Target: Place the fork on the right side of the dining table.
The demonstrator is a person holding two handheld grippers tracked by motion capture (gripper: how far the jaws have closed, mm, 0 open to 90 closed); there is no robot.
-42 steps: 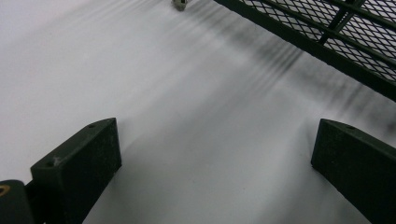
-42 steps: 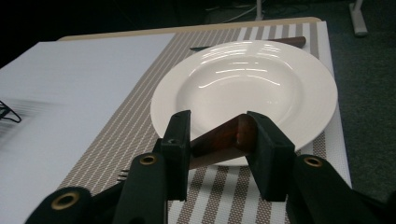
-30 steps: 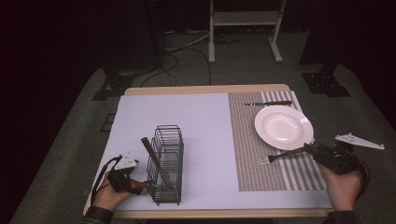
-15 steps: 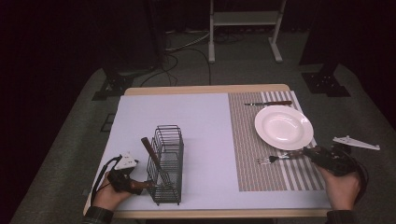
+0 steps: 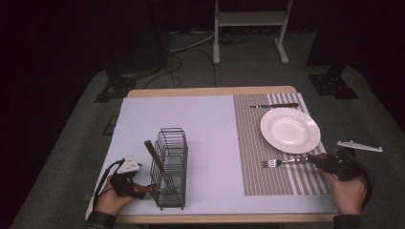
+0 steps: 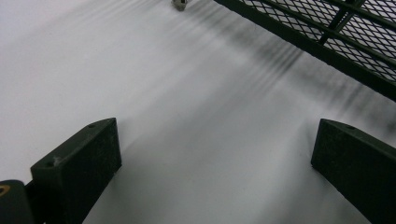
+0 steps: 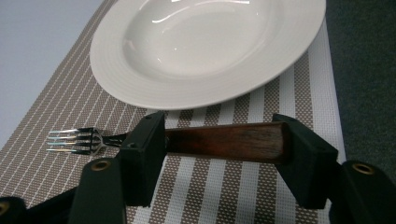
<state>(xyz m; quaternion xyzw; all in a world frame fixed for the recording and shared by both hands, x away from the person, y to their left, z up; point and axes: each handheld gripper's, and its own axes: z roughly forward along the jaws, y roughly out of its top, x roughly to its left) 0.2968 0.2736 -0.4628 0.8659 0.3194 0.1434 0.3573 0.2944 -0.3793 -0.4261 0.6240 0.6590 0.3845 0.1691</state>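
Note:
A fork [image 5: 282,162] with a dark wooden handle lies on the striped placemat [image 5: 267,179], just in front of a white plate [image 5: 290,130]. My right gripper [image 5: 317,160] sits at the handle end. In the right gripper view the fork [image 7: 77,140] stretches left and its handle spans the gap between the jaws of my right gripper [image 7: 220,149]. These jaws have just been opening and stand off the wood. My left gripper [image 5: 143,188] rests on the table at the foot of a black wire basket [image 5: 171,164]. Its jaws [image 6: 210,158] stand wide apart over bare white cover.
A wooden-handled utensil [image 5: 155,160] leans in the wire basket, whose mesh [image 6: 327,32] shows close by in the left gripper view. A knife [image 5: 274,105] lies behind the plate. The table's right edge is close to my right hand [image 5: 348,193].
My right hand has shifted slightly toward the table's right edge while the fork stays flat on the placemat. The left hand and the basket have not moved.

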